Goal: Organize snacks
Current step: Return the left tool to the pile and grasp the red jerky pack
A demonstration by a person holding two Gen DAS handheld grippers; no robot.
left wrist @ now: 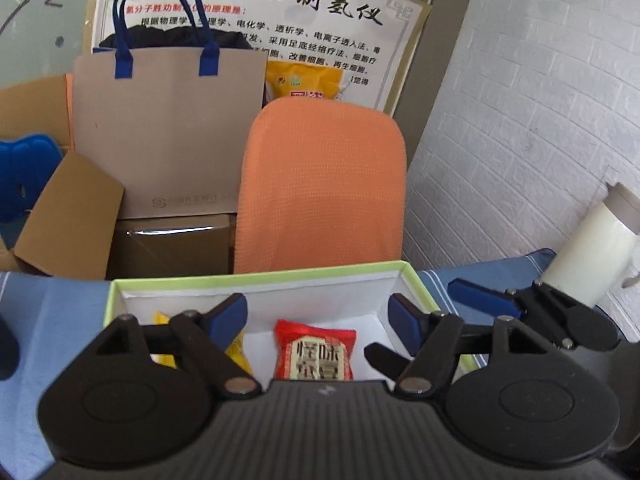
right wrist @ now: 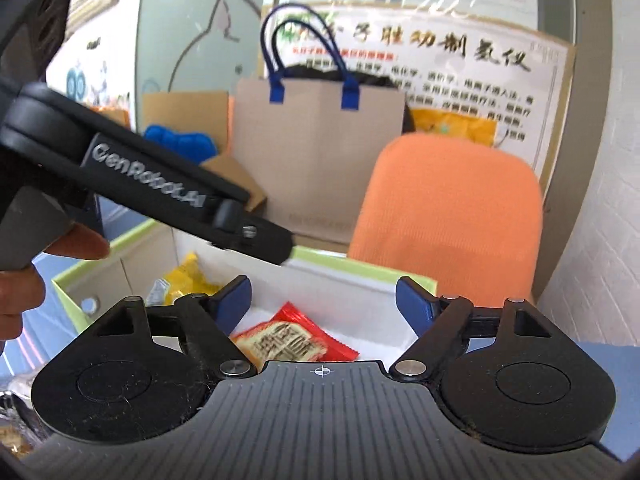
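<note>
A white box with a green rim (left wrist: 256,276) (right wrist: 380,270) stands on a blue cloth. In it lie a red snack packet (left wrist: 316,350) (right wrist: 292,340) and a yellow packet (left wrist: 238,350) (right wrist: 188,276). My left gripper (left wrist: 318,316) hovers over the box, open, with the red packet lying below the gap and nothing between the pads. My right gripper (right wrist: 326,304) is also open and empty above the same packet. In the left wrist view the right gripper's fingers (left wrist: 484,300) reach in from the right. The left gripper's body (right wrist: 160,184) crosses the right wrist view, held by a hand (right wrist: 24,280).
An orange chair back (left wrist: 324,184) (right wrist: 448,208) stands just behind the box. Behind it are a paper bag with blue handles (left wrist: 168,120), cardboard boxes (left wrist: 68,220) and a poster. A white jug (left wrist: 588,256) stands at the right by a white brick wall (left wrist: 520,120).
</note>
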